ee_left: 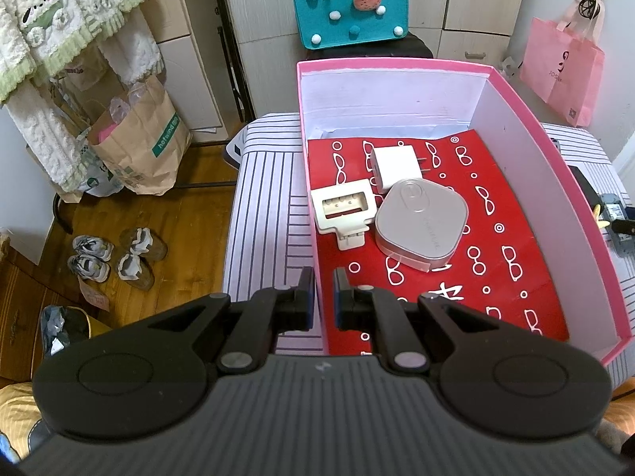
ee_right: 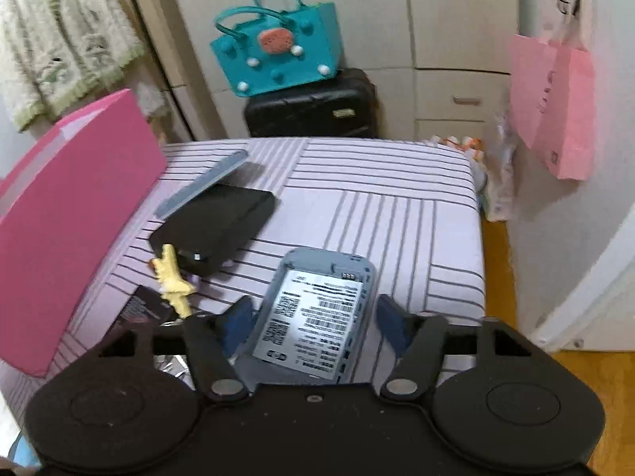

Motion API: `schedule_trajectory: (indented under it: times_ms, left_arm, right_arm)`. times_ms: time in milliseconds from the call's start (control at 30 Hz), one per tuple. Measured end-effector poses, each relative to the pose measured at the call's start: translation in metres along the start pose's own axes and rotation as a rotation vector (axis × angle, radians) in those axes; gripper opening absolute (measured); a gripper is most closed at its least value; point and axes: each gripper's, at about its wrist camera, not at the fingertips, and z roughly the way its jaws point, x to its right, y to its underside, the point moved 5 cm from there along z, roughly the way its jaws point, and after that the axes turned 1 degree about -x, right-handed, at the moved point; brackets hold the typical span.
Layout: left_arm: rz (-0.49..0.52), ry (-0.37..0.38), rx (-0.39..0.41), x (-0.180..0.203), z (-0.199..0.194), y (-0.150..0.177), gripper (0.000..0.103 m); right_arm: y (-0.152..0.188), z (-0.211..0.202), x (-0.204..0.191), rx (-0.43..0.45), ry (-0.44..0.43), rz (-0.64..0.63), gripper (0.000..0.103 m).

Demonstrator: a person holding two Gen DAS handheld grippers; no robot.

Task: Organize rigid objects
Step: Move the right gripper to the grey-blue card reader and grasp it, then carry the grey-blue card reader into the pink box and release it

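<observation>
A pink box with white inner walls and a red patterned liner stands on the striped bed. In it lie a white charger plug, a cream flat device and a silver rounded case. My left gripper is shut on the box's near left wall, one finger outside and one inside. In the right wrist view a grey-blue device lies label-up on the bedcover between the fingers of my right gripper. Its jaws stand wide on both sides of the device, and striped cloth shows beside the right pad.
Left of the device lie a black flat box, a grey-blue cover, a yellow figure and a dark card. The pink box's outer wall rises at the left. A teal bag sits on a black suitcase behind the bed.
</observation>
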Motion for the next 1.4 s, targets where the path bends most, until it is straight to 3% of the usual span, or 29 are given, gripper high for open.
schedule_trajectory:
  times_ms: [200,467,500,533,567,1133,1400]
  left_arm:
    - [0.003,0.001,-0.001,0.000,0.000,-0.001,0.008]
    - [0.027,-0.003,-0.015,0.002,0.002,-0.001,0.007]
    - [0.028,-0.002,-0.020,0.001,0.002,-0.002,0.007]
    - [0.030,0.000,-0.026,0.001,0.002,-0.002,0.007]
    - [0.032,0.002,-0.029,0.001,0.002,-0.002,0.007]
    - [0.050,0.018,-0.037,-0.002,0.000,-0.001,0.006]
    - [0.066,0.048,-0.088,-0.004,0.001,-0.005,0.006]
  right_arm:
    - [0.005,0.007,-0.017,-0.001,0.100,-0.097,0.084]
    - [-0.001,0.009,-0.013,-0.014,0.137,-0.069,0.084]
    - [-0.001,0.009,-0.013,-0.022,0.142,-0.062,0.083]
    - [-0.001,0.008,-0.014,-0.025,0.142,-0.063,0.070]
    - [-0.001,0.006,-0.017,-0.022,0.126,-0.081,0.066]
    - [-0.010,-0.031,-0.029,0.014,0.044,-0.059,0.066]
    - [-0.064,-0.093,-0.105,0.104,-0.158,-0.228,0.066]
